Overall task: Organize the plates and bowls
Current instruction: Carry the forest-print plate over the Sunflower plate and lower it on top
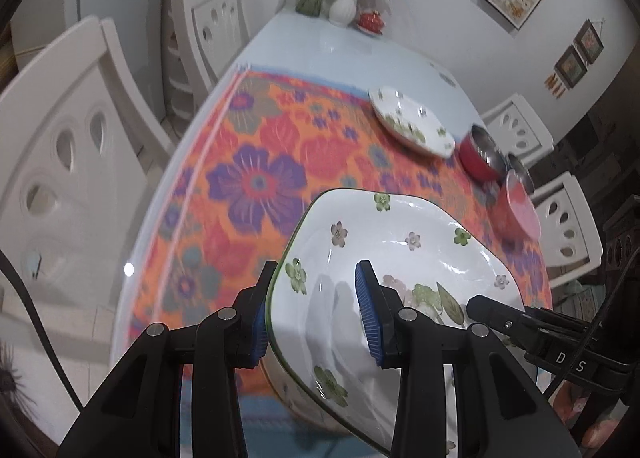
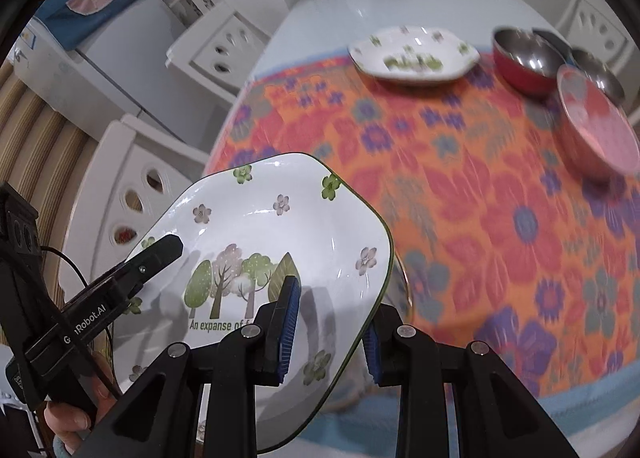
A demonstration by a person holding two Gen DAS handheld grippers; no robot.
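Observation:
A white square plate (image 1: 400, 242) printed with flowers and trees hangs above the near end of the table, held by both grippers. My left gripper (image 1: 316, 278) is shut on its left rim, one blue pad inside and one under the edge. On the opposite rim my right gripper (image 2: 332, 322) is shut the same way on the plate (image 2: 280, 225). A matching plate (image 1: 412, 121) (image 2: 416, 53) lies at the far edge of the flowered cloth. Beside it stand a red steel-lined bowl (image 1: 478, 153) (image 2: 524, 61), a pink bowl (image 1: 520, 205) (image 2: 596, 125) and another steel bowl (image 2: 596, 73).
An orange flowered cloth (image 1: 260, 177) covers the near part of the pale table. White chairs (image 1: 64, 161) (image 1: 560, 217) line both sides. Vases with flowers (image 1: 344, 5) and a small red pot (image 1: 370, 19) stand at the far end. A fridge (image 2: 100, 69) is at the left.

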